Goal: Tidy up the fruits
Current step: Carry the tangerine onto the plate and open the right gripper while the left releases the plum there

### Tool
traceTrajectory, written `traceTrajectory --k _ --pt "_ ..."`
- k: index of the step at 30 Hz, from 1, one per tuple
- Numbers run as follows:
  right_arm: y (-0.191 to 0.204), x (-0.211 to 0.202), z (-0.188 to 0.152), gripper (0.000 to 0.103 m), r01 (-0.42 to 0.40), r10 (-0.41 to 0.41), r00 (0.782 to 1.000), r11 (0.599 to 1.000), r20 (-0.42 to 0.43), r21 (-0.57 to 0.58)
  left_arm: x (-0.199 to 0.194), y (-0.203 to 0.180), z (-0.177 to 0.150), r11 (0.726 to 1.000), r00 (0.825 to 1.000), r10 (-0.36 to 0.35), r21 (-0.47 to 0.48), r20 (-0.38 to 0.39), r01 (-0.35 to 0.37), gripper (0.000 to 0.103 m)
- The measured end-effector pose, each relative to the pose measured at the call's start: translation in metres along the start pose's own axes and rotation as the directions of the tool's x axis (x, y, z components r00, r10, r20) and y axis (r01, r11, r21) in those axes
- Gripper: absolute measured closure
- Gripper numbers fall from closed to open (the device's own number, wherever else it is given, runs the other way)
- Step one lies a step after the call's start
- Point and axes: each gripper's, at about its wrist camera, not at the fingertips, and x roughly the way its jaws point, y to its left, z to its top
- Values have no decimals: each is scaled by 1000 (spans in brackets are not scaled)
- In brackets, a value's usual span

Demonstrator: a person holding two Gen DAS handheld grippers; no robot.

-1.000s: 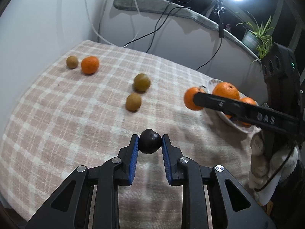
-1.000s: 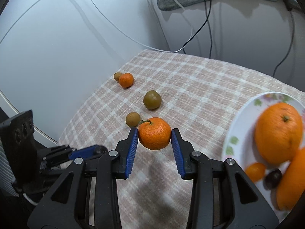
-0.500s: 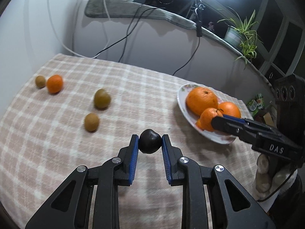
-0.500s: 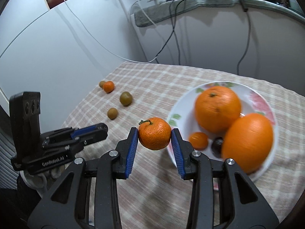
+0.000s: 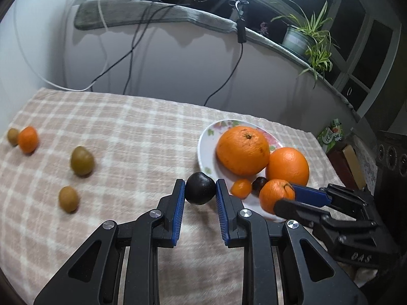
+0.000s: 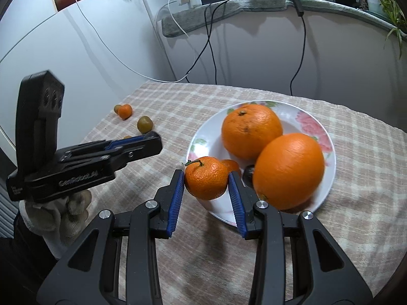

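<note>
Woolly checked tablecloth under glossy floral plate, dimpled mandarin

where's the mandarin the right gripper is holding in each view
Left wrist view: the mandarin sits low and right of centre, over the plate's near edge, partly hidden by the right gripper's fingers.
Right wrist view: the mandarin is at centre, clamped between the blue fingers.
Shared landmark: the white flowered plate holding two big oranges.

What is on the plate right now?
On the flowered plate: two large oranges, a small tangerine and a dark fruit. The mandarin in the right gripper hides part of the near rim.
</note>
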Motion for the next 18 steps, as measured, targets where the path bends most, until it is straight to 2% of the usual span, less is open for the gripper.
traceTrajectory --k 7,18 --pt "-4 -2 -5 65 31 -31 1000 999 -3 -11 16 -10 3 1000 1000 -12 13 -26 12 80" --pt "-4 1 -9 65 54 -54 998 998 -9 -28 21 -21 8 999 1000 -13 31 -23 13 80"
